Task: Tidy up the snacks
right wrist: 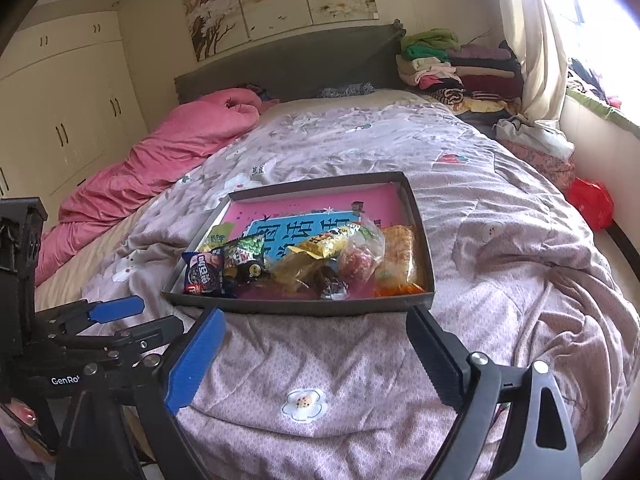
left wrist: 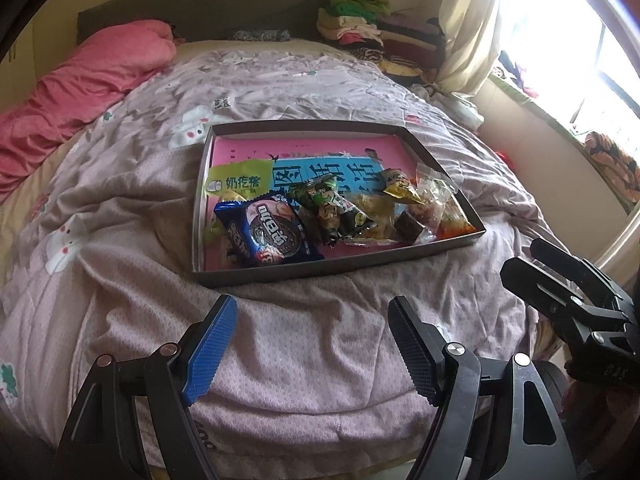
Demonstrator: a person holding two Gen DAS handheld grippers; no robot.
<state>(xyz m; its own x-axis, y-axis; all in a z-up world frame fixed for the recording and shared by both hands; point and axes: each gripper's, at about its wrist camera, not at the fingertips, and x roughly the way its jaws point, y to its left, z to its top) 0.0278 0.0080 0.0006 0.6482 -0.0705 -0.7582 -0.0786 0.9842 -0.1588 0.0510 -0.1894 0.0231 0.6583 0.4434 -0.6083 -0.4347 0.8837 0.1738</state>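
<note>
Snacks (left wrist: 320,210) lie heaped in the near half of a shallow dark box (left wrist: 448,168) that sits on a rumpled quilt (left wrist: 312,344) on the bed. No loose packet shows on the quilt itself.

- Blue cookie packet (left wrist: 267,236): near left corner of the box, puffed film wrapper. Likely light and slick, contents brittle. Best taken across the flat crimped end or lightly over the middle.
- Green pouch (left wrist: 238,182): just behind the cookie packet, against the left wall, lying flat. Thin and floppy; an edge pinch would serve.
- Dark green wrapped sticks (left wrist: 332,210): middle of the heap, overlapping neighbours.
- Yellow packet (right wrist: 326,246) and clear-wrapped sweets (right wrist: 360,258): right of the middle, crinkly, small, apt to slide.
- Orange packet (right wrist: 400,264): against the right wall.

Left gripper (left wrist: 312,344): jaws apart, nothing between them, held over the quilt short of the box's near wall. Right gripper (right wrist: 316,350): jaws wide apart, empty, tips close to the near wall.

The box looks like thin card and probably flexes; on soft bedding it may tip if pressed on one side.
</note>
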